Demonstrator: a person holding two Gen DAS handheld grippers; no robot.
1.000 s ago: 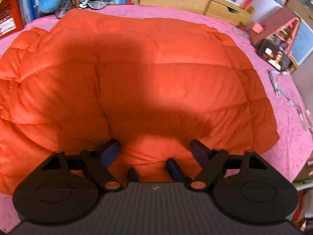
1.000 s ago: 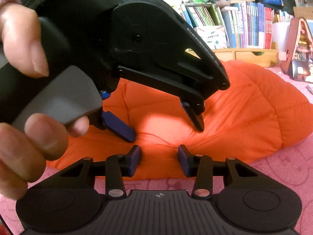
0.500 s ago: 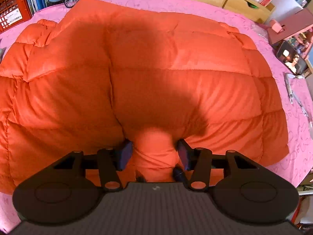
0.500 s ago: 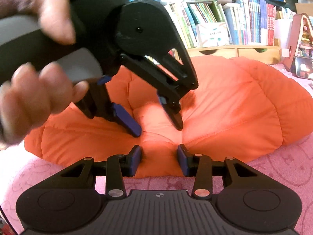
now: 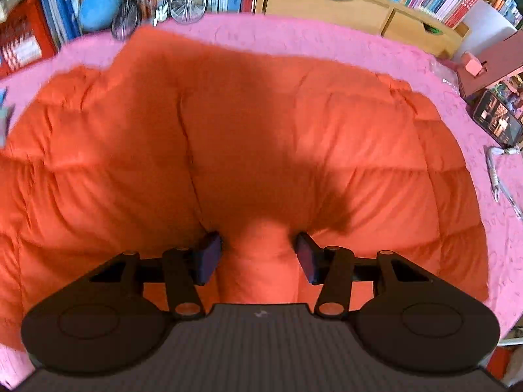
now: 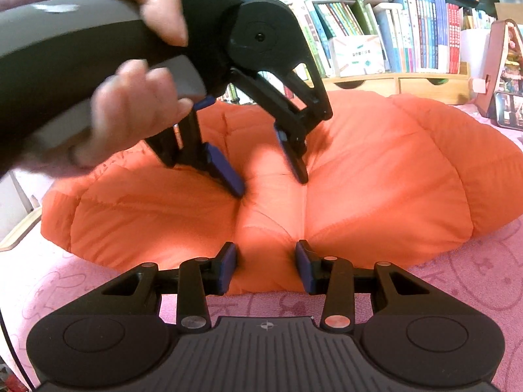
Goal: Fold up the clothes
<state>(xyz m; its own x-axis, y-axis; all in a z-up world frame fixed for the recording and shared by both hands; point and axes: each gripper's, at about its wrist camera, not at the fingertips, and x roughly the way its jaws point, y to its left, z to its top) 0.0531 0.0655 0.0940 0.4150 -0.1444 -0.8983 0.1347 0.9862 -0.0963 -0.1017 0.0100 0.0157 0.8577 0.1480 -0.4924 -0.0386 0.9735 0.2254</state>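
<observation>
An orange quilted puffer jacket (image 5: 261, 137) lies spread on the pink tablecloth (image 5: 294, 39). My left gripper (image 5: 258, 256) is shut on a pinched-up ridge of the jacket near its front hem. In the right wrist view the left gripper (image 6: 271, 176) comes down from above, a hand on its handle, squeezing that ridge. My right gripper (image 6: 265, 266) is shut on the same bunch of the jacket (image 6: 376, 176) at its front edge, just below the left one.
Bookshelves and wooden drawers (image 5: 359, 9) line the back edge. A model bicycle (image 5: 163, 9) and a blue ball (image 5: 99, 6) stand at back left. A miniature house (image 5: 490, 75), a phone (image 5: 498, 124) and a metal tool (image 5: 497, 176) lie at right.
My left gripper has closed from wide open onto a fold of the jacket and pulled it up. My right gripper stayed clamped on the front edge.
</observation>
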